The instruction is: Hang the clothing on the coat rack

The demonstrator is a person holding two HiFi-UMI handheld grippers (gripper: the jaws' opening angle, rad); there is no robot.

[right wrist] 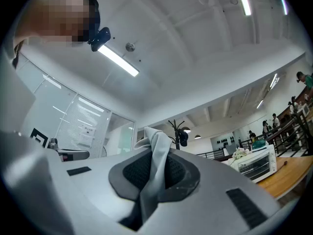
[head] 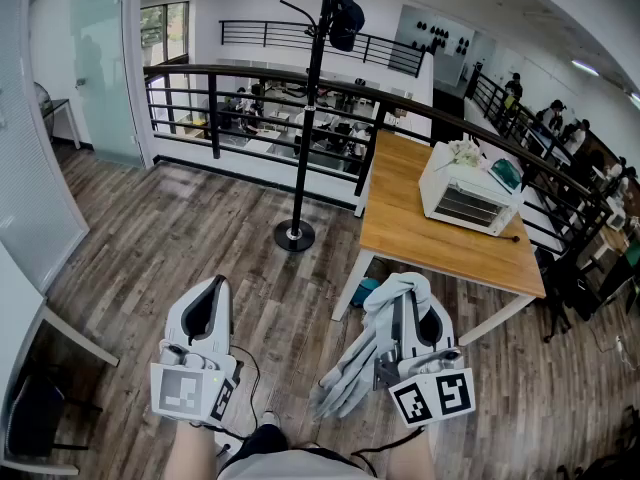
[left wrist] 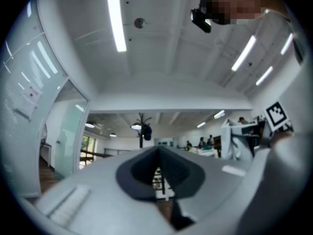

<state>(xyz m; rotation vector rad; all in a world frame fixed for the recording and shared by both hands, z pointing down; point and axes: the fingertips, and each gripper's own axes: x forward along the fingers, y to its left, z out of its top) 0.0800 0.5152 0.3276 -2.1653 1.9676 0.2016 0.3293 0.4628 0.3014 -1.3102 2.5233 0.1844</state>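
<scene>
Clothing (head: 372, 346), a pale grey garment, is pinched between the jaws of the right gripper (head: 410, 293) and hangs well short of the coat rack (head: 305, 108), on the near side of its round base. The nearest furniture to the rack is a wooden table (head: 400, 230), just to its right, with one white leg close to the garment. A dark railing (head: 230, 76) runs behind the rack, and wood-plank floor (head: 180, 228) lies between the rack's base and both grippers. High on one of the rack's hooks hangs a dark item (head: 345, 20) (a cap or a small bag, too small to tell). Something blue (head: 364, 290) lies on the floor under the table, on the rack's side.

The garment is soft and creased. In the head view it bunches over the right gripper's tips and trails down to the left in loose folds. In the right gripper view a fold of it rises straight up between the dark pads, which are closed on it.

The left gripper (head: 208, 303) is nearer than the rack's base and a little left of it. Its jaws are pressed together with nothing between them.

A white toaster oven (head: 468, 196) sits on the table, right of the rack. Wire shelves show through its front. A white bundle (head: 463, 152) and a teal thing (head: 505, 173) rest on its top.
</scene>
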